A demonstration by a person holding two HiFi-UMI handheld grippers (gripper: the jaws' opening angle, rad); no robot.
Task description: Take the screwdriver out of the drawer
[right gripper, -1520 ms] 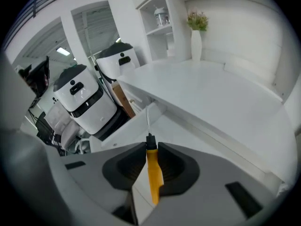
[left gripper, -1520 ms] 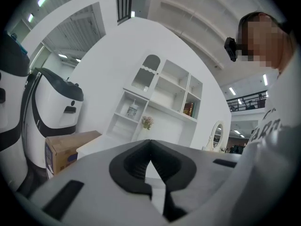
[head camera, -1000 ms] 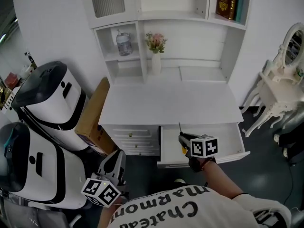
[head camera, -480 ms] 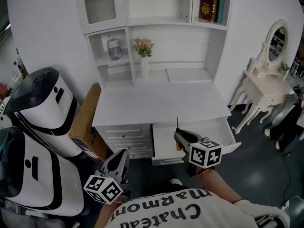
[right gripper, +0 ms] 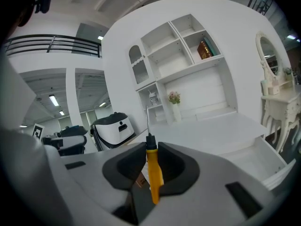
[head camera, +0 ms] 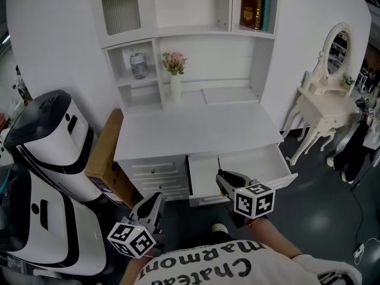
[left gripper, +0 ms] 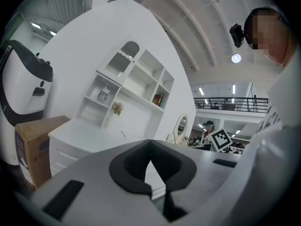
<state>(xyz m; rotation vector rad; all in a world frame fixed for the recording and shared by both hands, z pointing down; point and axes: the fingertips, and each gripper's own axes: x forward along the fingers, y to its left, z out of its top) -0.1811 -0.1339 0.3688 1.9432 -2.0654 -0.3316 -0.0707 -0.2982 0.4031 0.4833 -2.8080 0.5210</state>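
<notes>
The right gripper pinched the screwdriver by its yellow handle, the two dark pads closed on either side of it and the thin metal shaft sticking up and forward past the fingertips. Seen from the head view, the tool sat over the front left part of the open drawer, its shaft pointing toward the edge of the white desk. It looked lifted clear of the drawer's floor, though the steep downward angle made its height hard to judge. The left gripper was held lower left, in front of the person's chest and well apart from the drawer, its jaws pressed together with nothing between them. To the drawer's left the desk had a stack of closed drawers. On the hutch above the desktop stood a vase of flowers, a bottle in the cubby beside it, and books on the top right shelf. A cardboard box leaned just beside the desk's left side, with white-and-black machines further left. A white dressing table with an oval mirror stood to the right.
</notes>
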